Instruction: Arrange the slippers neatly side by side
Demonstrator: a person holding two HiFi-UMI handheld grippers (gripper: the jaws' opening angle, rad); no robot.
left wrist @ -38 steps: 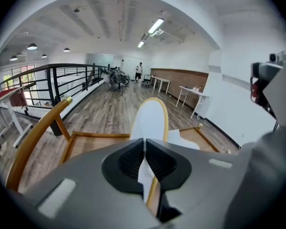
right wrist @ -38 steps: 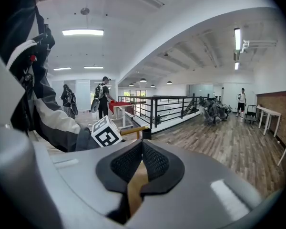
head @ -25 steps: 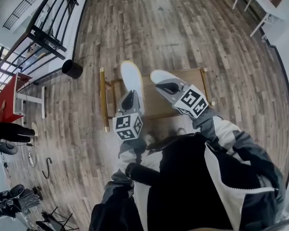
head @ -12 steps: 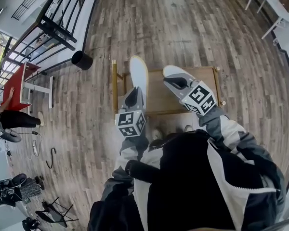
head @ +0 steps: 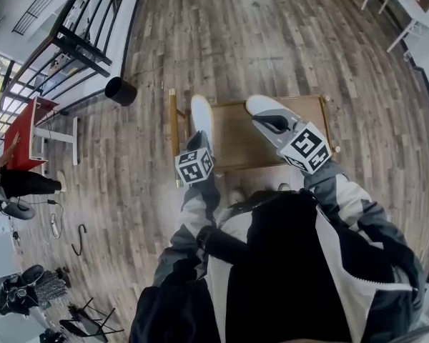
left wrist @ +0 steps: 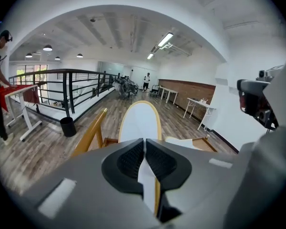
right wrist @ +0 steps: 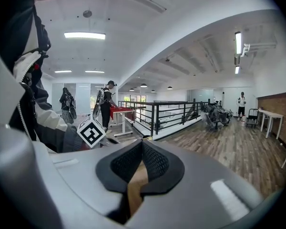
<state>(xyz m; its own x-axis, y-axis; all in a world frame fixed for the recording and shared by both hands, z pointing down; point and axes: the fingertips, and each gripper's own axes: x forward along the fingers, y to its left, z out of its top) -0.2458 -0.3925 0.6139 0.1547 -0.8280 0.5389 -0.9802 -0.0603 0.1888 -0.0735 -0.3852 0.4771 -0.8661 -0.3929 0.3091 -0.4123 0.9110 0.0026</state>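
My left gripper [head: 199, 143] is shut on the heel end of a white slipper with a tan rim [head: 201, 114], which juts forward over the left edge of a low wooden table [head: 236, 152]. In the left gripper view that slipper [left wrist: 139, 120] stands up between the closed pads [left wrist: 128, 159]. To its right, my right gripper [head: 273, 126] is shut on a second white slipper [head: 261, 107] above the table's right half. The right gripper view shows a thin tan strip [right wrist: 135, 187] pinched between its pads [right wrist: 157, 162]; the rest of that slipper is hidden.
A black bin [head: 120, 90] stands on the plank floor left of the table, beside a black railing [head: 79, 41]. A red table [head: 25, 131] and a person [head: 21, 184] are at far left. White tables [head: 400, 6] stand at top right.
My left gripper has sunk and moved forward with its slipper toward the table's left edge. The right gripper and its slipper have stayed about where they were.
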